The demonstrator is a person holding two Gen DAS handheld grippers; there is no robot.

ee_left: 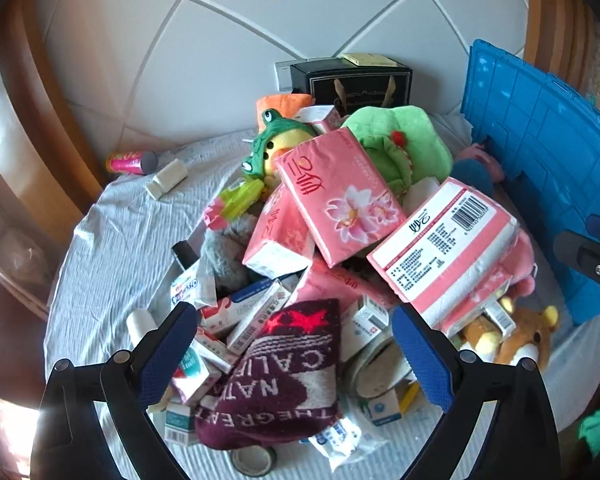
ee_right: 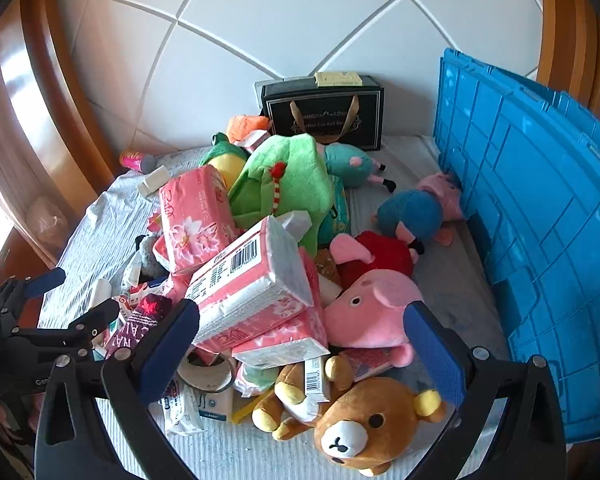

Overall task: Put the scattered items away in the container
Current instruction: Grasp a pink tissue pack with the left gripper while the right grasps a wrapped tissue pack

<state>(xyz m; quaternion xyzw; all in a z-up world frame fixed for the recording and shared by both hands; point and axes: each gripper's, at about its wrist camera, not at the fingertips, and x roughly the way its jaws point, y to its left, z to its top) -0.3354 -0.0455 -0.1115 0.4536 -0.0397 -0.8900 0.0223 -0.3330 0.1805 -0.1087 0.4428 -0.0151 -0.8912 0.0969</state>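
Observation:
A heap of items lies on a grey sheet: pink tissue packs (ee_left: 338, 196) (ee_right: 252, 284), a maroon sock (ee_left: 276, 376), small medicine boxes (ee_left: 256, 316), a green frog plush (ee_left: 272, 140), a brown bear plush (ee_right: 352, 420), a pink pig plush (ee_right: 372, 312). A blue plastic crate (ee_right: 540, 220) (ee_left: 540, 152) stands at the right. My left gripper (ee_left: 296, 356) is open above the sock, empty. My right gripper (ee_right: 300, 356) is open above the tissue packs and bear, empty. The left gripper also shows in the right wrist view (ee_right: 72, 300).
A black gift bag (ee_right: 324, 114) stands against the padded white headboard. A pink can (ee_left: 130, 162) and a white bottle (ee_left: 166, 178) lie apart at the far left. A blue pig plush (ee_right: 416, 208) lies beside the crate. Wooden frame curves at both sides.

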